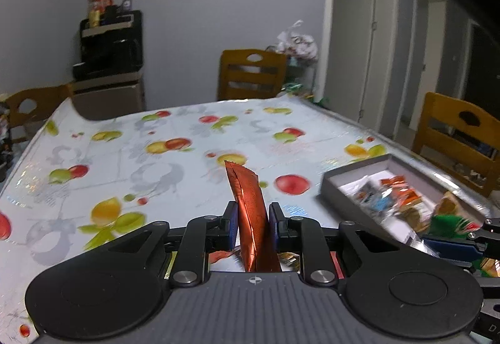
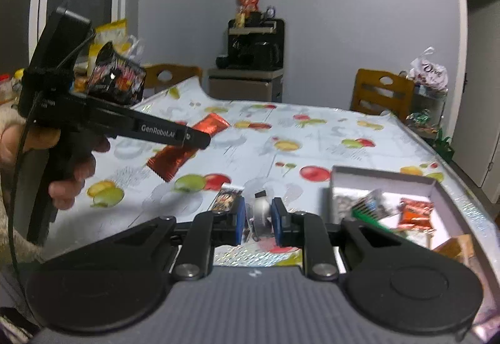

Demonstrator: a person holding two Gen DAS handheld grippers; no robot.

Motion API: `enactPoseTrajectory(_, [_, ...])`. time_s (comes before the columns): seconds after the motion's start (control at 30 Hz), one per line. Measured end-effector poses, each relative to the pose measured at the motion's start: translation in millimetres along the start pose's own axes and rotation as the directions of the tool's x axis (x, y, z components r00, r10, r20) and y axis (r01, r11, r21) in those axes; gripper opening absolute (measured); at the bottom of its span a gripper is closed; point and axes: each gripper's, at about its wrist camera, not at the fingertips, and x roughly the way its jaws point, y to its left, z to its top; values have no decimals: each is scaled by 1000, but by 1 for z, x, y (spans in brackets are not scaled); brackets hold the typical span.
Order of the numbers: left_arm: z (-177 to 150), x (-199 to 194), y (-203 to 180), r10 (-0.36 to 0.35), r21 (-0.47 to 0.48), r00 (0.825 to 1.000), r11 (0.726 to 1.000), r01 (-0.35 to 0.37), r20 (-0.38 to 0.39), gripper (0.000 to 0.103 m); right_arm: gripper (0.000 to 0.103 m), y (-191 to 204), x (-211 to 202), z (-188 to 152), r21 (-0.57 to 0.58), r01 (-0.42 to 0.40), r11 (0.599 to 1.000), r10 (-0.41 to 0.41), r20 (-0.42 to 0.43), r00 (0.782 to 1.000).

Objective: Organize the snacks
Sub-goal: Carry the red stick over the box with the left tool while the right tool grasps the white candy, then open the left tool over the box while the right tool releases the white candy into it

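I had the left gripper [image 1: 252, 223] pinching a red foil packet [image 1: 248, 206] edge-on between its blue pads, the packet standing up and lifted off the table [image 1: 131, 137]; the right gripper [image 2: 256, 217] was pressed together on a small clear-wrapped snack [image 2: 261, 212], also clear of the cloth. The grey box [image 2: 382, 176] lay at about four o'clock from the left claw and two o'clock from the right, already holding several wrappers. To do this well, I judged I should carry both over the box rim, keep them level, and release one at a time; the foil looked slippery and crinkled, glossy orange-red with a serrated end; a dark packet [image 2: 227, 199] lay on the cloth beside the right claw.
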Motion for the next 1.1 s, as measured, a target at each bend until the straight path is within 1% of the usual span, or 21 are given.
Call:
enactPoseTrajectory(0.23, [18,7,-30,-61,30,998,998,60,24,22,18,-24,-25,8,36,54,998,-57,59,997])
enactPoseTrajectory(0.4, [24,12,-54,-99,61,995,993,97,29,22,18,-46,-42,6,68,102,993,-107,76,991])
enactPoseTrajectory(0.53, [24,20,-74,-127,89,992,988,126,10,22,18,-63,-54,1,94,138,986,-146,75,986])
enactPoseTrajectory(0.8, [23,37,-99,-154,115,988,981,156,-30,22,18,-96,-76,-17,144,207,968,-216,51,975])
enactPoseTrajectory(1.1, [20,53,-124,-169,140,983,974,177,-64,22,18,-124,-91,-38,188,251,950,-260,22,965])
